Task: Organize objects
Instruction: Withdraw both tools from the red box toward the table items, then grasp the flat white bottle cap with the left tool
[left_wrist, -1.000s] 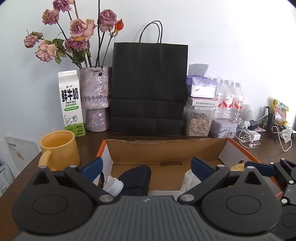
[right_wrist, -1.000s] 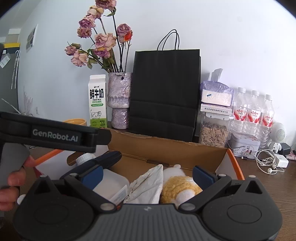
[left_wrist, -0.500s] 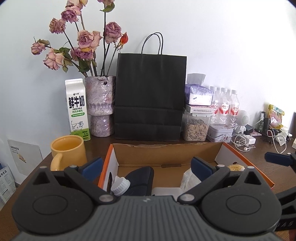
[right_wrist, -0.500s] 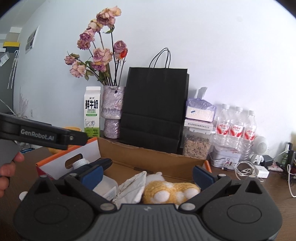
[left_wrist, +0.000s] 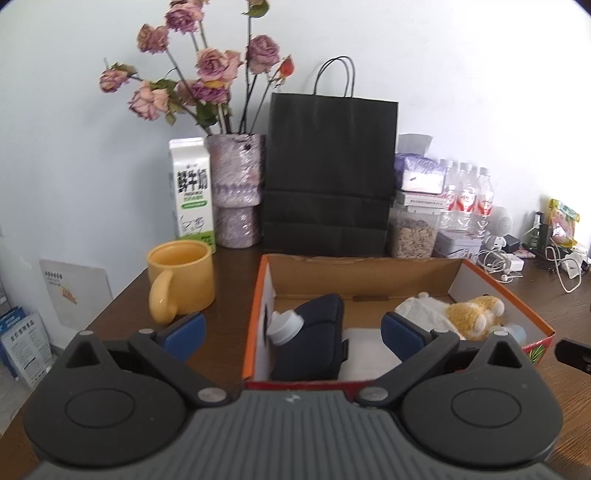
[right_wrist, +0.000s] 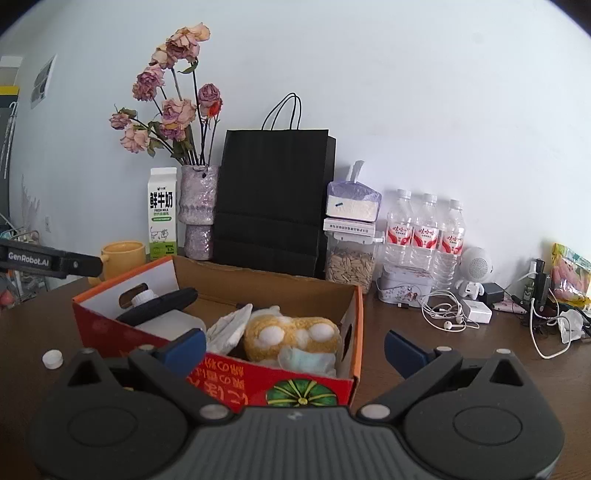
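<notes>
The worktop (right_wrist: 406, 354) carries an open cardboard box (right_wrist: 229, 275) with red and orange outer walls, and this is where the task's things are gathered: a dark padded pouch (left_wrist: 317, 332) leaning over a white-capped bottle (left_wrist: 284, 326) at the box's left end, a crumpled white bag (right_wrist: 227, 326) in the middle, and a yellow plush toy (right_wrist: 291, 336) with a pale blue mask (right_wrist: 306, 360) at the right end. You hold both grippers back from the box on its near side, the left gripper (left_wrist: 293, 336) and the right gripper (right_wrist: 293, 347) each with jaws spread wide and nothing between them, so the step in hand reads as a pause between placements, with most of the sorting apparently done. Judged from the loose items, your next move calls for choosing a stray: the yellow mug (left_wrist: 181, 280) beside the box's left wall, or the small white cap (right_wrist: 51, 359) lying alone on the wood near the box's front left corner; the cap would need a low, narrow pinch, the mug a grip across its rim or handle. Hidden or unclear: the box floor under the pouch, the lower body of the bottle, whatever the white bag holds, and the tangle of cables (right_wrist: 448, 314) at the right, too fine to sort out
</notes>
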